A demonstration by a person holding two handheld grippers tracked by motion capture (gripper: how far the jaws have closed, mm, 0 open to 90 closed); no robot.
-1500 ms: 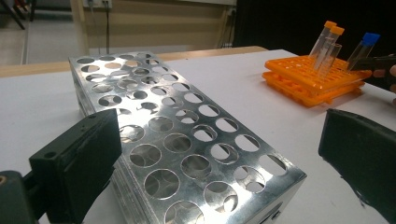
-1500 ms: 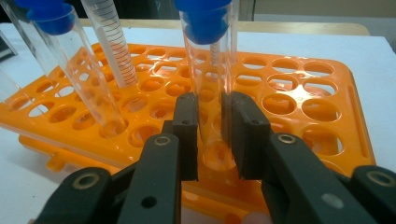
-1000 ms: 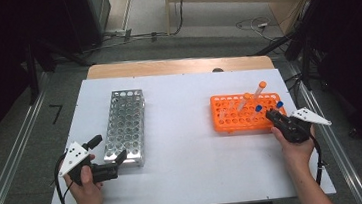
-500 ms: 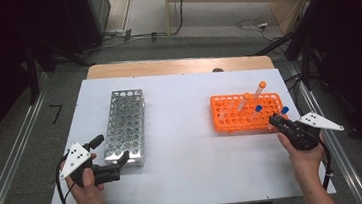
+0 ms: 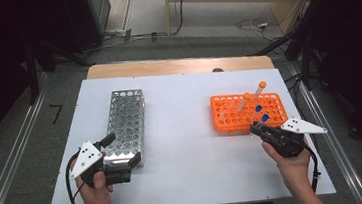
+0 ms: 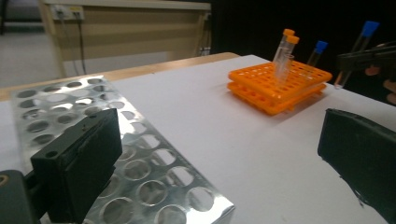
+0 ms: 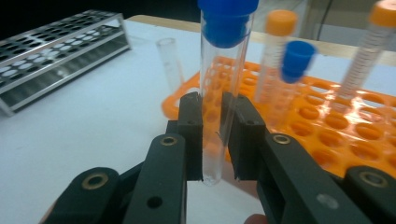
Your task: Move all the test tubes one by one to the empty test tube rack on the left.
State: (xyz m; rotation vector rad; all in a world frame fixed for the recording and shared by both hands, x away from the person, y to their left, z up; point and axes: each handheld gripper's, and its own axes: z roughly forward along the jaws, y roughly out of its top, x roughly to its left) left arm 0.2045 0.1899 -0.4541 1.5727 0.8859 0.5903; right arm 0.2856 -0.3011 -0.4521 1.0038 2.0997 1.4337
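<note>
White tabletop (image 5: 187, 131) fills the scene, with an orange tube rack (image 5: 248, 111) as the landmark toward its right side and a long metal rack (image 5: 126, 123) lying well apart on the far side of the open table from it. Just beside the orange rack's near right corner, the right gripper (image 7: 212, 135) has its jaws clamped on a clear, blue-capped tube (image 7: 219, 93), held upright and lifted clear of the rack, where other capped tubes stand. Across the table from the orange rack, the left gripper (image 6: 219, 163) hovers at the metal rack's near end, jaws wide apart and holding nothing.
</note>
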